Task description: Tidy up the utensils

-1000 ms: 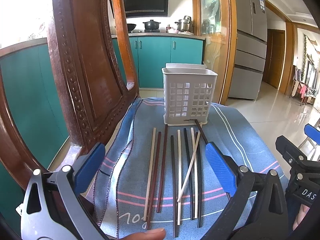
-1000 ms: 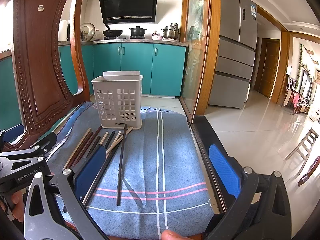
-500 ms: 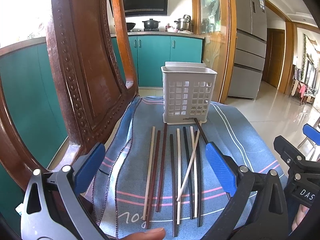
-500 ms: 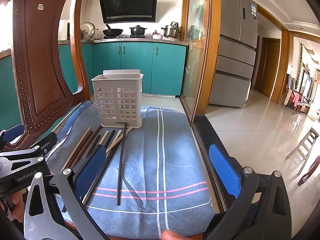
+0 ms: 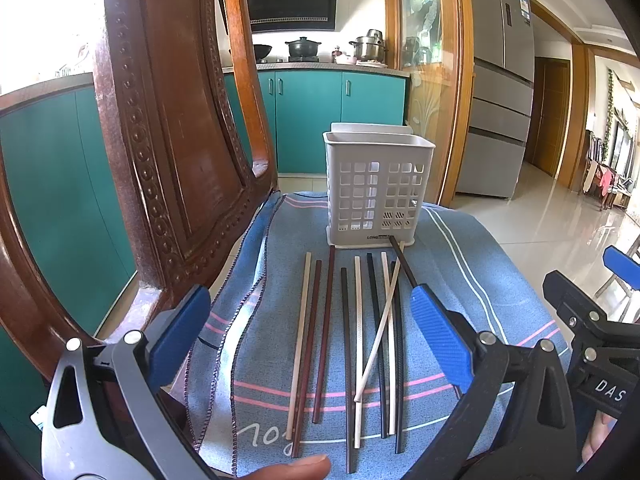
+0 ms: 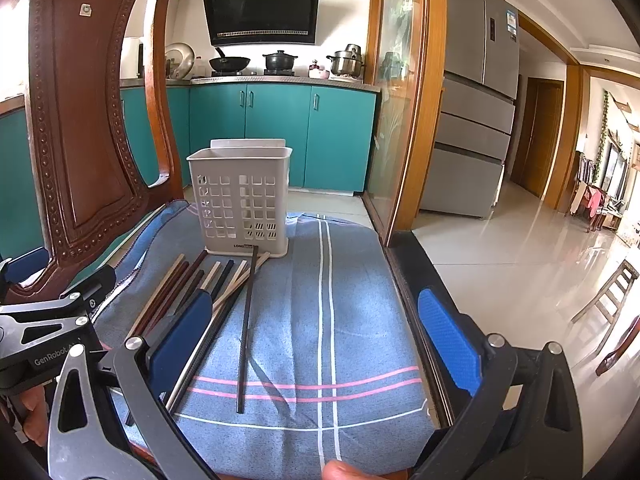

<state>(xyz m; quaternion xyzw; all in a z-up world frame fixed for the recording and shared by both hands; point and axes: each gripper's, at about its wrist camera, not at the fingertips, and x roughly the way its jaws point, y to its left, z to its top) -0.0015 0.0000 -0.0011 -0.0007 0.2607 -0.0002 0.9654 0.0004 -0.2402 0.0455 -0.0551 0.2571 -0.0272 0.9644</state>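
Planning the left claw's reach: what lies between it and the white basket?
In the left wrist view, only the chopsticks on the blue cloth lie between the open left claw and the white basket.

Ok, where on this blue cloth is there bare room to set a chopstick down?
Bare cloth lies to the right of the lone black chopstick, out to the seat's right edge. A narrower strip runs between the chair back and the leftmost pale chopstick. The space in front of the white basket is crowded with chopsticks.
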